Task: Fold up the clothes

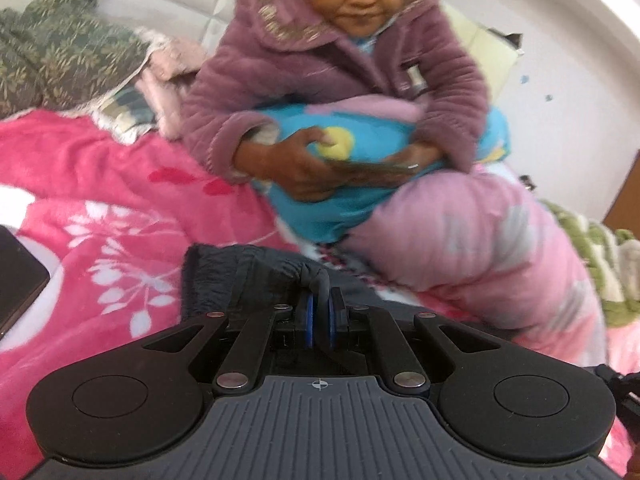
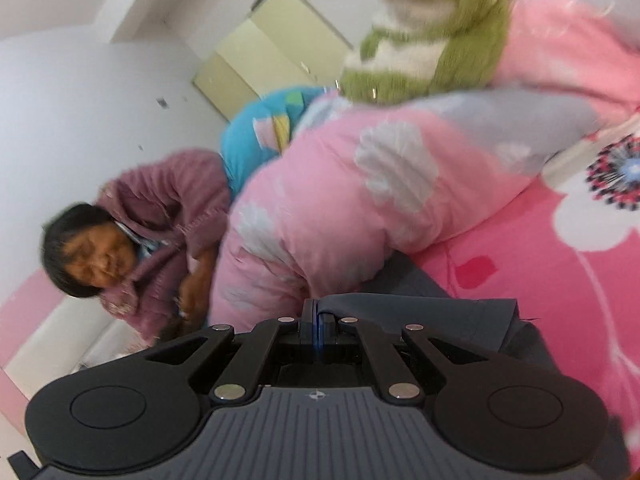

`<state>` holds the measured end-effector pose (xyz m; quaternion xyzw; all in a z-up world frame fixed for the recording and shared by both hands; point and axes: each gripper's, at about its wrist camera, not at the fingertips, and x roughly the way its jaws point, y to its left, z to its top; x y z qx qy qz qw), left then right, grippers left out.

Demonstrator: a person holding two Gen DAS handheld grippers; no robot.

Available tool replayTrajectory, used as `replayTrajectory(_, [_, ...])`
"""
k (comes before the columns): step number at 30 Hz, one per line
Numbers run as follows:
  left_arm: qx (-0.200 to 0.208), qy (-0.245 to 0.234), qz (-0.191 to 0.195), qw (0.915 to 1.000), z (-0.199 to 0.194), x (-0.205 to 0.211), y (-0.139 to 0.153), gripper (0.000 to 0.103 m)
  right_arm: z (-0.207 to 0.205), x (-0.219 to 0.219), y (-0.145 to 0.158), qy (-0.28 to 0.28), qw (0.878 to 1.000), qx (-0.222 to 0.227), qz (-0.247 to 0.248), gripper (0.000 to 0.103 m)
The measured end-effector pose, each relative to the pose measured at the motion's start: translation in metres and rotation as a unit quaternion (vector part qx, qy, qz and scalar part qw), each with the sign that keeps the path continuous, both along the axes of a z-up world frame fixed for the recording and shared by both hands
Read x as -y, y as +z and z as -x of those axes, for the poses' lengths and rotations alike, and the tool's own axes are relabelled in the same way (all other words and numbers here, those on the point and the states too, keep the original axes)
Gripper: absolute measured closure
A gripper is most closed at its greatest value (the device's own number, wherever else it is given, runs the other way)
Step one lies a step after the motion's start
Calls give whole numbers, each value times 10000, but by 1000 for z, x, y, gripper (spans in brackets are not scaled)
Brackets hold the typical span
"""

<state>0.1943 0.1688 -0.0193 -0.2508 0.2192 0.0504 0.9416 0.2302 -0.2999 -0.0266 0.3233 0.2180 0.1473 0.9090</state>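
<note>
**Left wrist view: both tongs pinching dark garment**

Dark garment [image 1: 224, 280] is lying on the pink bedspread [image 1: 100, 208], left gripper [image 1: 319, 312] clamping its bunched edge, right gripper [image 2: 319, 326] clamping another edge. At twelve o'clock, a person [image 1: 340, 60] is hugging a blue bundle [image 1: 360, 140].

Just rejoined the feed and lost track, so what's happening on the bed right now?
Both grippers are pinching a dark grey garment over the pink floral bedspread: the left gripper holds a bunched fold of it, the right gripper a flatter edge. The fold looks underway, not finished. Behind it, a person in a purple quilted jacket hugs a blue bundle beside a pink quilt.
</note>
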Motion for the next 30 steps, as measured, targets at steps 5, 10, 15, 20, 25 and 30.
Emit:
replayTrajectory(5, [-327, 123, 388, 9986, -11, -20, -19, 93, -55, -13, -42, 267, 9980, -552, 117, 102])
replayTrajectory(10, [-159, 242, 1076, 9938, 6, -41, -19, 62, -89, -6, -82, 562, 9879, -1403, -336, 96])
replayTrajectory(15, [205, 489, 1403, 9887, 34, -56, -6, 42, -85, 15, -90, 602, 9796, -1581, -1080, 55])
replayTrajectory(20, [118, 339, 1421, 9892, 60, -50, 13, 40, -53, 38, -60, 357, 9843, -1341, -1090, 39])
replayTrajectory(25, [-126, -326, 1409, 9894, 86, -23, 8, 39, 21, 58, -31, 248, 9881, -1104, -1045, 33])
replayTrajectory(30, [-562, -725, 1743, 9804, 92, 2, -23, 39, 88, 63, -38, 133, 9800, -1735, -966, 32])
